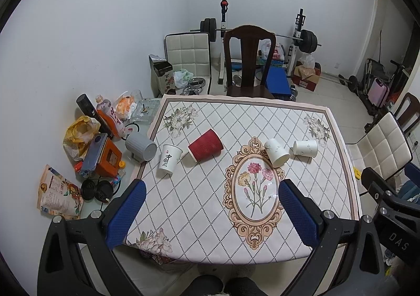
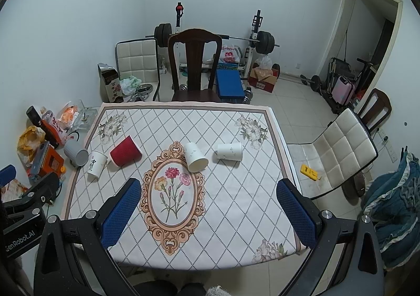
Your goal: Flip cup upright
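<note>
While both tools (left (image 1: 211, 213), right (image 2: 208, 213)) hover spread and empty, the red cup (image 1: 205, 144) lies toppled on the desk (image 1: 199, 206).

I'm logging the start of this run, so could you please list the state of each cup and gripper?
Grey cup: on its side, at the cloth's left edge.
Lettered white cup: upright.
Red cup: on its side.
Middle white cup: on its side.
Right white cup: on its side.
Left gripper: open, empty.
Right gripper: open, empty.
</note>
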The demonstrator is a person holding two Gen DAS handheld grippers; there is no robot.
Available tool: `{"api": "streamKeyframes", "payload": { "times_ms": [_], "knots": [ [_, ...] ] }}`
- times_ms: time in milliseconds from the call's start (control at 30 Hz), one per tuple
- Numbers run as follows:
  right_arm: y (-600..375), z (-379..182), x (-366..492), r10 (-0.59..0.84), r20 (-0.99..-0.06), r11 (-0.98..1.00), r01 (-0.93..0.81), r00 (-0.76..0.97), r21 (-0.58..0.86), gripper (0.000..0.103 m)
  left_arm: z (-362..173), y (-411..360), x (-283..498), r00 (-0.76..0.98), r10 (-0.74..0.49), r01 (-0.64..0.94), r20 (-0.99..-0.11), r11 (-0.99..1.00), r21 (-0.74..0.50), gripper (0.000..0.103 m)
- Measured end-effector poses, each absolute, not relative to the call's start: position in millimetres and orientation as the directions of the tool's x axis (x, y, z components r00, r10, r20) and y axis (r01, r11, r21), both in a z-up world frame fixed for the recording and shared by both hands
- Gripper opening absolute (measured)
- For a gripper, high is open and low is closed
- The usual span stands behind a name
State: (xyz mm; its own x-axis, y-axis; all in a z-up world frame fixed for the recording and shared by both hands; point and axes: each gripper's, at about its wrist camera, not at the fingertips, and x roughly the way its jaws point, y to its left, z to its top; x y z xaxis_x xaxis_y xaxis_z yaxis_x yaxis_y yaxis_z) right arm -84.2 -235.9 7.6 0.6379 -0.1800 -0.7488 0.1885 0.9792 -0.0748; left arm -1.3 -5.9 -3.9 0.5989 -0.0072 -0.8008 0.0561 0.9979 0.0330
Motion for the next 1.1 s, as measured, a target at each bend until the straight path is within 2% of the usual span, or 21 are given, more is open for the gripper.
{"api": "streamKeyframes", "payload": {
  "times_ms": [667,867,1100],
  "knots": [
    [-227.4,12.7,-87.6,-0.187,-0.755,0.977,0.2,0.629,-0.075,0.103,7.2,-11.7,0.2,0.598,-0.026,0.075,-0.801,0.997,0.024,0.103],
    [-227.2,-1.5,-80.4,-0.203,-0.785,0.968,0.243,0.585,-0.069,0.103,-31.1,-2.1,20.1,0.561,-0.022,0.093,-0.828,0.995,0.036,0.103],
    [-253.6,-73.7,-63.1,-0.263,-0.858,0.925,0.368,0.441,-0.095,0.103,-107.0,-9.3,46.9,0.444,-0.02,0.167,-0.896,0.984,0.061,0.103]
  ]
}}
